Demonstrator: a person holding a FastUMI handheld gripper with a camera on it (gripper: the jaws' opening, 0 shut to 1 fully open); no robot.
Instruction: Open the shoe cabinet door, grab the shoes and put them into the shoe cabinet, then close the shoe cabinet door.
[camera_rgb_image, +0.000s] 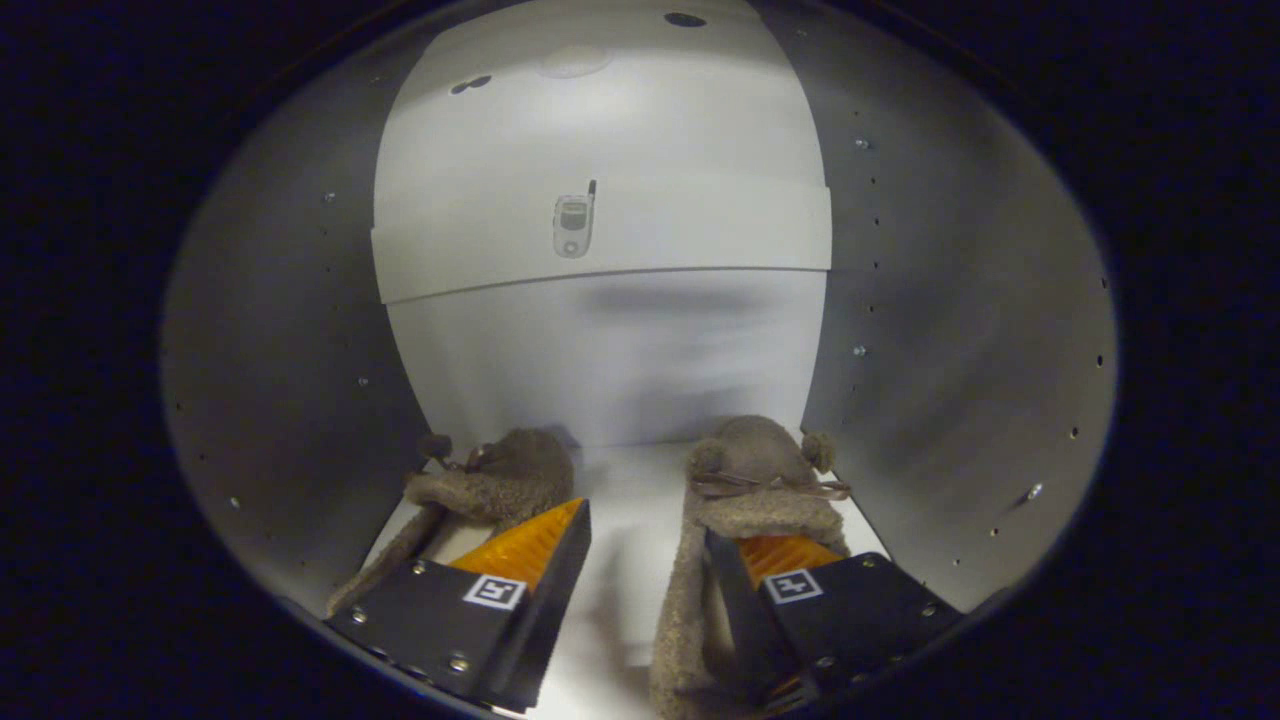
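Observation:
I am looking into the shoe cabinet (300, 330), which has grey side walls and a white floor. Two fuzzy brown shoes lie on that floor, toes toward the back panel. The left shoe (500, 482) sits just ahead of my left finger (540, 545), which covers its heel. The right shoe (752, 470) lies around my right finger (775, 555), and its inner side wall runs down beside that finger. My gripper (645, 528) stands open, with bare white floor in most of the gap between the fingers.
The white back panel (610, 370) has a horizontal ledge (600, 245) across it, carrying a small phone picture. Both side walls (950, 330) are dotted with rows of small holes and stand close to the shoes.

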